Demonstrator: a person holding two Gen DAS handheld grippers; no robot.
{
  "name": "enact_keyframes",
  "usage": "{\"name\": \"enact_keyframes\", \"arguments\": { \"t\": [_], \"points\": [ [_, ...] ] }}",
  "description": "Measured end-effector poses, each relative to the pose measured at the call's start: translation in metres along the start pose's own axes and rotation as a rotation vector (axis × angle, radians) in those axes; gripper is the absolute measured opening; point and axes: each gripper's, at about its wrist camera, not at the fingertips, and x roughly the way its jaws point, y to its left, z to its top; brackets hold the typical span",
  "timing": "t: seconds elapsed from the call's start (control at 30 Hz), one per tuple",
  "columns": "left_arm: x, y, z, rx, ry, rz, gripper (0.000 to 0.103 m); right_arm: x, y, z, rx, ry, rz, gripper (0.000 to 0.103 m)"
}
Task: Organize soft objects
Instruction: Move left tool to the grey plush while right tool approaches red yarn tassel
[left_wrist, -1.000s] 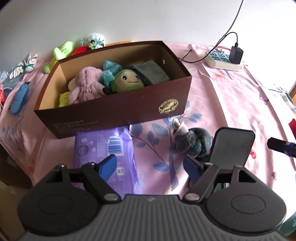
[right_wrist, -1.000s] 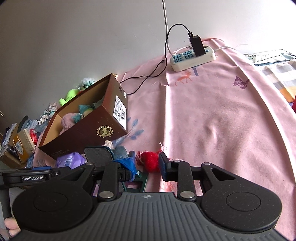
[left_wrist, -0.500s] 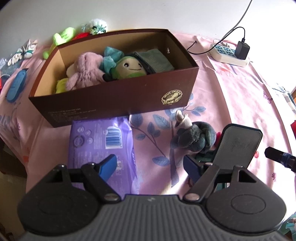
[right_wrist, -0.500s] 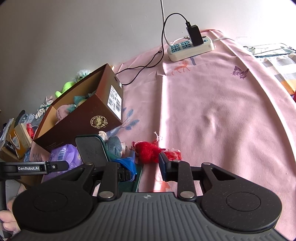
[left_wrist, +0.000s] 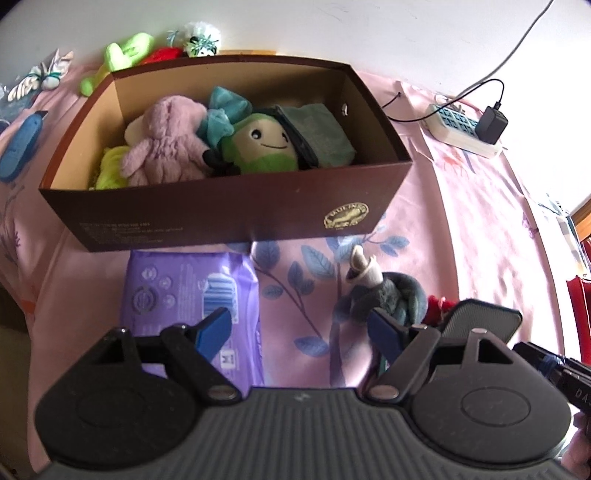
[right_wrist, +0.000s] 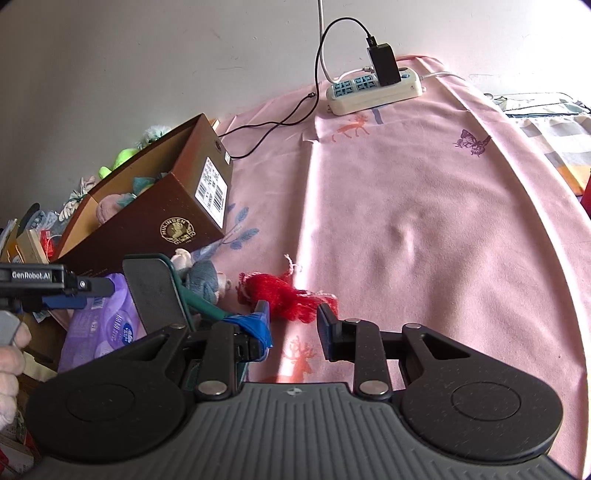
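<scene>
An open brown box (left_wrist: 236, 206) holds a pink plush (left_wrist: 166, 140), a green smiling plush (left_wrist: 266, 144) and folded grey cloth. In front of it on the pink cloth lie a grey-blue plush (left_wrist: 391, 295) and a red yarn toy (right_wrist: 284, 295). My left gripper (left_wrist: 299, 328) is wide open above the cloth, between a purple pack (left_wrist: 184, 288) and the grey-blue plush, touching neither. My right gripper (right_wrist: 293, 319) has a narrow gap between its fingers. The red toy lies just past its tips, not gripped.
A black pad on a green stand (right_wrist: 155, 291) rises between the two grippers. A power strip (right_wrist: 373, 88) with a charger and cables lies at the far edge. More small toys (left_wrist: 125, 51) sit behind the box. A hand (right_wrist: 9, 365) shows at the left edge.
The left gripper has drawn nearer to the box and looks more steeply down into it. The right view has shifted slightly, bringing the red toy closer to the fingertips. Neither pair of jaws has changed.
</scene>
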Motion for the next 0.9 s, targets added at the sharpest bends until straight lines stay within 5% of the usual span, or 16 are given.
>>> {"name": "enact_keyframes", "arguments": {
  "t": [0.67, 0.9],
  "points": [
    [0.013, -0.001, 0.016, 0.005, -0.013, 0.090, 0.082, 0.021, 0.015, 0.008, -0.259, 0.019, -0.004, 0.010],
    [0.029, -0.002, 0.028, -0.013, 0.012, 0.058, 0.081, 0.036, 0.014, 0.004, -0.359, 0.051, -0.004, 0.010]
  ]
}}
